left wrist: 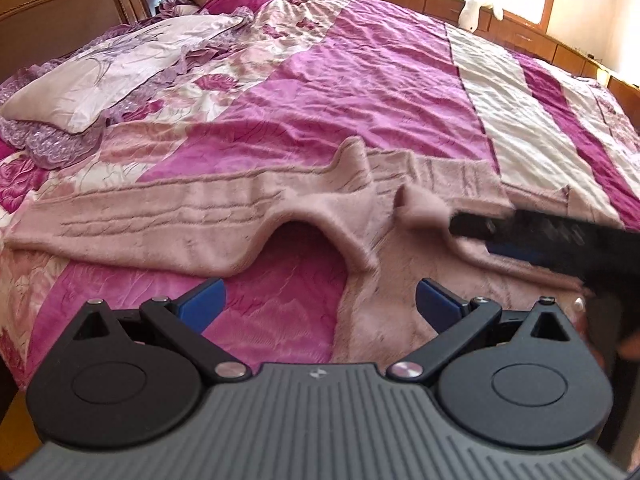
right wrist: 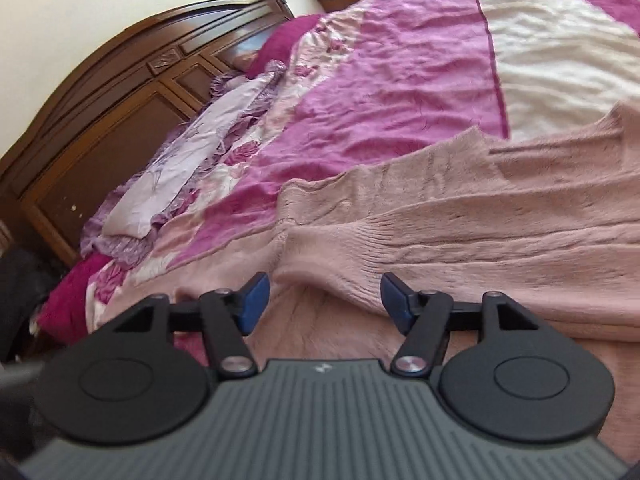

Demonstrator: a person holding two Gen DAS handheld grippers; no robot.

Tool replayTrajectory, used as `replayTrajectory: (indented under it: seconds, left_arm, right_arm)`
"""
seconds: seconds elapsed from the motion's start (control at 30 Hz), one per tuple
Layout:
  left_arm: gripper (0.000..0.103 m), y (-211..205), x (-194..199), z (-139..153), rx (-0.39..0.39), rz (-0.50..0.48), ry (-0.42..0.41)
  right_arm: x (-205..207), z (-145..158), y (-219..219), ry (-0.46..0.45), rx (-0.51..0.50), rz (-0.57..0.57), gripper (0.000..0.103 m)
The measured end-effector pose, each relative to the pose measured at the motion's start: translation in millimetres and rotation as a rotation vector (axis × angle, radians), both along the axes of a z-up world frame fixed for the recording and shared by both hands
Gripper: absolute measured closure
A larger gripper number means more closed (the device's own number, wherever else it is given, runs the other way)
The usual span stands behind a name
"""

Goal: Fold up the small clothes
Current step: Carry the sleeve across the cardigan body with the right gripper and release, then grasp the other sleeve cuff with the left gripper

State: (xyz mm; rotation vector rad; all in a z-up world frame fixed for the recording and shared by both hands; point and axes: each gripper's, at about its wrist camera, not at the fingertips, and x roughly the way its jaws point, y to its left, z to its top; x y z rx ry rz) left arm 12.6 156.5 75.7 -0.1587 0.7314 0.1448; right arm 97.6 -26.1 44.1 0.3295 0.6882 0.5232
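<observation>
A fuzzy dusty-pink sweater (left wrist: 192, 220) lies flat on the magenta and cream bedspread (left wrist: 360, 80), one sleeve stretched out to the left. My left gripper (left wrist: 320, 302) hovers open over the sweater's near edge with nothing between its blue pads. The right gripper (left wrist: 496, 232) comes in blurred from the right, its tip next to a raised sleeve cuff (left wrist: 420, 206). In the right wrist view the right gripper (right wrist: 324, 300) is open, and the ribbed cuff (right wrist: 320, 268) of a sleeve folded across the sweater (right wrist: 500, 208) lies just ahead of its fingers, not pinched.
A pale floral pillow (left wrist: 100, 76) with a purple frill rests at the bed's head, before the dark wooden headboard (right wrist: 100, 120). Low wooden cabinets (left wrist: 440, 0) run under a bright window beyond the bed. The bedspread beyond the sweater is bare.
</observation>
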Motion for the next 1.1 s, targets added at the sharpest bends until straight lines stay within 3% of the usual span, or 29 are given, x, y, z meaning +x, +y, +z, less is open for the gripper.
replayTrajectory:
  seconds: [0.13, 0.3, 0.37, 0.43, 0.5, 0.67, 0.77, 0.9, 0.97, 1.0, 1.03, 1.1]
  left_arm:
    - [0.0, -2.8, 16.0, 4.1, -0.037, -0.016, -0.017]
    - [0.0, -5.8, 52.7, 7.8, -0.08, -0.048, -0.047]
    - [0.012, -9.1, 70.2, 8.3, -0.079, -0.068, -0.057]
    - [0.034, -14.9, 87.8, 6.7, -0.071, -0.094, -0.048]
    - [0.039, -19.9, 102.4, 3.6, -0.069, -0.12, -0.041]
    - [0.039, -37.0, 132.1, -10.3, -0.042, -0.185, -0.01]
    - [0.038, -40.8, 146.3, -23.0, -0.043, -0.17, 0.025]
    - [0.038, -37.7, 159.5, -38.4, -0.124, -0.147, 0.071]
    - [0.047, -37.7, 157.9, -41.3, -0.153, -0.152, 0.049]
    - [0.064, -38.2, 155.2, -40.4, -0.159, -0.154, 0.017]
    - [0.075, -38.4, 151.2, -37.9, -0.171, -0.164, -0.026]
    - [0.075, -40.5, 141.2, -30.2, -0.167, -0.166, -0.119]
  right_arm:
    - [-21.1, 8.2, -36.0, -0.035, -0.055, -0.056, 0.039]
    - [-39.5, 8.0, -96.9, -0.038, -0.17, -0.226, 0.039]
    - [-45.7, 7.5, -118.5, -0.025, -0.219, -0.307, 0.039]
    - [-51.1, 6.4, -135.6, -0.02, -0.26, -0.357, 0.039]
    - [-55.9, 3.5, -150.3, -0.023, -0.286, -0.38, 0.039]
    - [-62.2, -7.3, -179.9, -0.013, -0.306, -0.418, 0.039]
    - [-62.6, -14.6, -186.0, -0.008, -0.301, -0.422, 0.04]
    - [-66.9, -21.6, -183.4, -0.03, -0.321, -0.411, 0.04]
    - [-69.3, -23.4, -180.7, -0.043, -0.338, -0.408, 0.04]
    - [-69.5, -23.9, -179.9, -0.046, -0.344, -0.406, 0.04]
    - [-70.2, -24.2, -179.6, -0.05, -0.348, -0.404, 0.04]
    - [-70.1, -23.6, -179.2, -0.054, -0.347, -0.4, 0.04]
